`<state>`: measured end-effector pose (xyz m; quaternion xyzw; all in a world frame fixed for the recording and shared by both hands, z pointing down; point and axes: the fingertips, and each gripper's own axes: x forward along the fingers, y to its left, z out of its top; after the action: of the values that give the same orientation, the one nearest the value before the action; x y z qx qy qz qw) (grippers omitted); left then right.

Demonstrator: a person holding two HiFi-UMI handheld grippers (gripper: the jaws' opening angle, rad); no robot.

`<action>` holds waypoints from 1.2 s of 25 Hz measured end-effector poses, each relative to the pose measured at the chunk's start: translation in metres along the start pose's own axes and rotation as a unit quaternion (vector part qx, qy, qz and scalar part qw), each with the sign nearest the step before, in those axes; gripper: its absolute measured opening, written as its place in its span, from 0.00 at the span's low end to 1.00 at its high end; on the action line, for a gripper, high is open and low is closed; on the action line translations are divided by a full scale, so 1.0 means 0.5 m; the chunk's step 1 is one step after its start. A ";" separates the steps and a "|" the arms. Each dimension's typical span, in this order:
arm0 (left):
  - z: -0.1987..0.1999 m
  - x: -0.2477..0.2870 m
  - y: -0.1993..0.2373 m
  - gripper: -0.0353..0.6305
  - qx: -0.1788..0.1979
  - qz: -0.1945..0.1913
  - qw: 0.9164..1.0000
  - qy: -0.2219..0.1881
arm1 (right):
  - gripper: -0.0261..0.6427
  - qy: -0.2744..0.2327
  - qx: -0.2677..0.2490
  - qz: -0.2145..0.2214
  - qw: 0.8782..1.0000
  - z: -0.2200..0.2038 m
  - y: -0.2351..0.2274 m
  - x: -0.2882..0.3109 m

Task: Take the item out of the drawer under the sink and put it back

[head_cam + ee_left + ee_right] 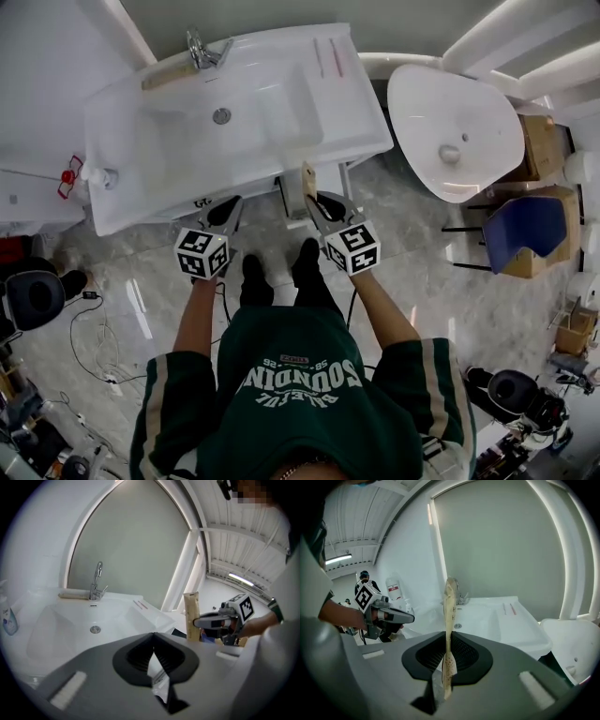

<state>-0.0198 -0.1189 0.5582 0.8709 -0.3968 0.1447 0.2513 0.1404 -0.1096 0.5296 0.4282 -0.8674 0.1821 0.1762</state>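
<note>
Right gripper point(447, 638): jaws nearly together, clamped on thin tan packet point(449, 604); packet upright, edge-on between pads, top well above jaw tips. Left gripper point(153, 637): jaws together, nothing held. Both grippers side by side, apart, at front edge of white sink point(281, 112). Packet just before sink's front rim. Faucet point(200, 52) at far side.

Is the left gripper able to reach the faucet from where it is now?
Probably yes: the left gripper faces the faucet across the open basin, and nothing stands between them.
</note>
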 end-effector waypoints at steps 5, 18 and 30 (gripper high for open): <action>-0.029 0.022 -0.013 0.13 -0.012 0.007 1.000 0.012 | 0.09 0.036 -0.013 0.016 0.999 -0.064 -0.021 0.018; -0.136 0.053 -0.025 0.13 -0.067 0.052 0.996 0.037 | 0.09 0.164 -0.107 0.082 0.977 -0.254 -0.070 0.107; -0.210 0.062 -0.008 0.13 -0.118 0.107 0.986 0.038 | 0.09 0.289 -0.192 0.103 0.932 -0.435 -0.161 0.240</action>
<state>-0.0021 -0.0777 0.6584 0.7814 -0.4921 0.1565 0.3503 0.1691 -0.1352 0.7879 0.2239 -0.8368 0.1448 0.4782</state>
